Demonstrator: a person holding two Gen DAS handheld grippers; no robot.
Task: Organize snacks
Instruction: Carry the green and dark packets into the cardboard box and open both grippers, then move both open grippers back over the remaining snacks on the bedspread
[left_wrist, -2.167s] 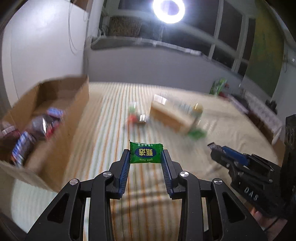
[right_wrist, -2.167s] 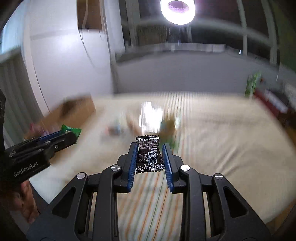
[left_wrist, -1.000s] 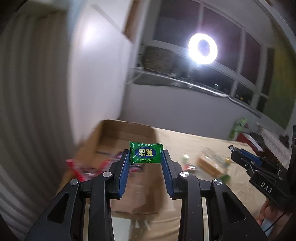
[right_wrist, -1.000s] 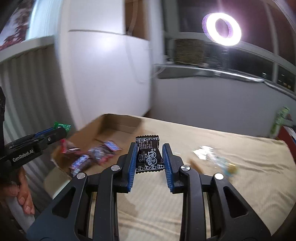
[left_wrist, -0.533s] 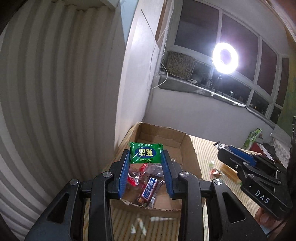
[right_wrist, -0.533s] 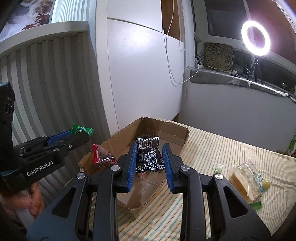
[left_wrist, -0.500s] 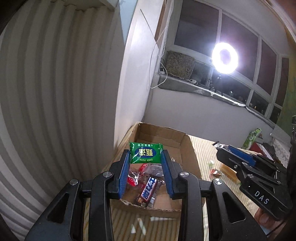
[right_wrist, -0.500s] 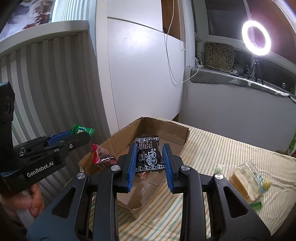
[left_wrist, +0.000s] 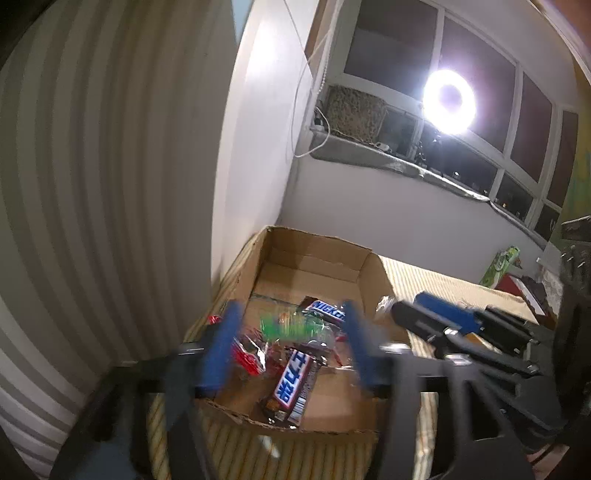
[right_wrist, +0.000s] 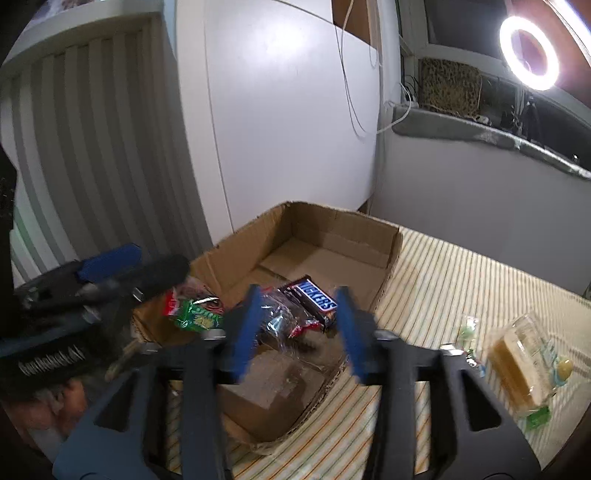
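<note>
Both tools just opened, green packet (left_wrist: 291, 326) dropped into box (left_wrist: 317, 254), Snickers bars (left_wrist: 291, 380)

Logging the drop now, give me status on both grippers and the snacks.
Left gripper and right gripper: jaws just opened, both empty. Green packet in the cardboard box. Nothing in the way.

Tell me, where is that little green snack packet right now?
The green snack packet is in the cardboard box, at its left side in the right wrist view, beside a red wrapper and left of the Snickers bar.
</note>
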